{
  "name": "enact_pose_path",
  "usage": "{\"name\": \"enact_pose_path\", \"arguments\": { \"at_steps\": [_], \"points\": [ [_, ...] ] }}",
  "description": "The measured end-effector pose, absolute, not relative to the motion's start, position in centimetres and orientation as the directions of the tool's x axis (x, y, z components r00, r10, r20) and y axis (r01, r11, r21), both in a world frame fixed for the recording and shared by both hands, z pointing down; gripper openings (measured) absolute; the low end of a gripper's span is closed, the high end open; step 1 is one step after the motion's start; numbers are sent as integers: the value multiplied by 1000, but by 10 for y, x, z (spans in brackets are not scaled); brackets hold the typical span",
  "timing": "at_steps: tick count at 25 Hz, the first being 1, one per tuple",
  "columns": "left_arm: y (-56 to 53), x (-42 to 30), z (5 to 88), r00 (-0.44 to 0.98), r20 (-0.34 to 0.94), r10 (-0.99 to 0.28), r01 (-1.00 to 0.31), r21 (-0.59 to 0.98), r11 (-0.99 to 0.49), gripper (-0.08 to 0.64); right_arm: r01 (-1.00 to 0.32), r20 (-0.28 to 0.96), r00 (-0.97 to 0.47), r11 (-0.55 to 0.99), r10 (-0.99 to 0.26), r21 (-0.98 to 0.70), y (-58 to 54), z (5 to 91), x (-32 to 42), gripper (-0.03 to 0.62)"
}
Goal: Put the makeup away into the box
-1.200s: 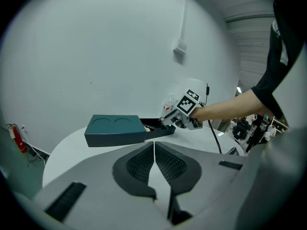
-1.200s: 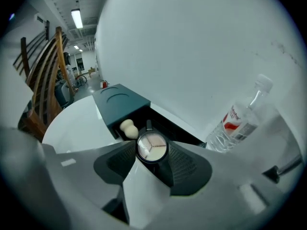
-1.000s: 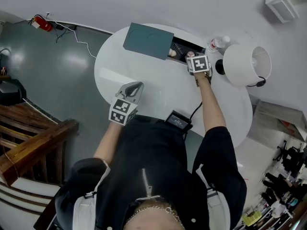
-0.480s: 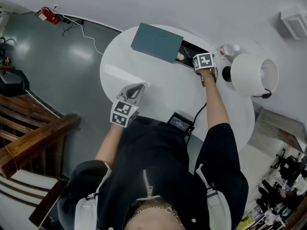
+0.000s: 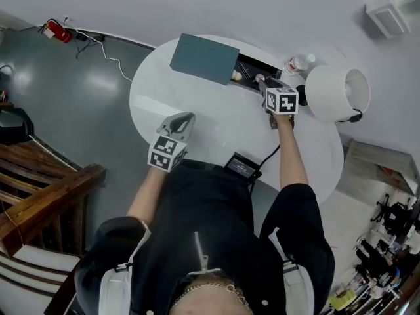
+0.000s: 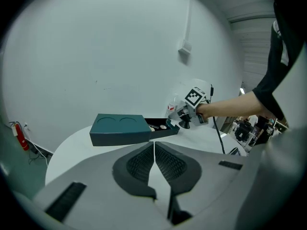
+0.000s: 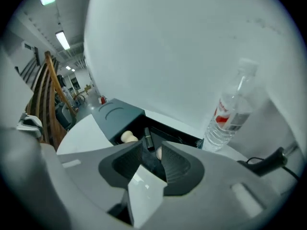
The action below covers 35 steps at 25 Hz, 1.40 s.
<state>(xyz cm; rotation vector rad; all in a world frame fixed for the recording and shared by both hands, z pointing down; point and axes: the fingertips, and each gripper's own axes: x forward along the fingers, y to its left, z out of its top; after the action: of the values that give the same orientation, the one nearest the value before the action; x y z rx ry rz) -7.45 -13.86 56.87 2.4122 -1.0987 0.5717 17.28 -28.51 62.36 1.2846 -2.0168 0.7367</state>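
A teal box (image 5: 203, 58) lies at the far side of the round white table (image 5: 216, 120), its dark drawer (image 5: 252, 69) slid out to the right. In the drawer lie a cream sponge (image 7: 127, 136), a black lipstick (image 7: 147, 139) and another pale item (image 7: 158, 153). My right gripper (image 5: 265, 84) hovers just above the drawer's near edge. Its jaws are closing, with a gap still between them and nothing in it (image 7: 152, 150). My left gripper (image 5: 186, 118) rests over the table's near left part, shut and empty, pointing at the box (image 6: 120, 128).
A water bottle (image 5: 298, 61) and a white lamp (image 5: 335, 90) stand right of the drawer. A black device (image 5: 243, 166) with a cable sits at the table's near edge. The bottle (image 7: 230, 116) is close beside my right gripper.
My right gripper has drawn back from over the drawer toward the person and risen. The left gripper has stayed where it was.
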Motion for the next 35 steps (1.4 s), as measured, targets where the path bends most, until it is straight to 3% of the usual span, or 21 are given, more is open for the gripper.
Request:
{"name": "enact_pose_path", "arguments": {
  "at_steps": [4,8,17,35],
  "points": [
    [-143,-61,556,634,482,-605,-749,188,-635,15,-912,659,-379,381,-649,-149,-244,591,170,5],
    [-146,-45,543,667,446,-597,-718,172,-674,15,-926,602,-332,371,-726,-63,-209,563,172,5],
    [-141,-25,522,712,393,-581,-674,151,-723,15,-938,446,-328,344,-833,-48,-149,506,159,5],
    [-129,-9,523,742,403,-535,-629,144,-764,15,-946,456,-310,319,-834,-58,-129,510,156,5]
  ]
}}
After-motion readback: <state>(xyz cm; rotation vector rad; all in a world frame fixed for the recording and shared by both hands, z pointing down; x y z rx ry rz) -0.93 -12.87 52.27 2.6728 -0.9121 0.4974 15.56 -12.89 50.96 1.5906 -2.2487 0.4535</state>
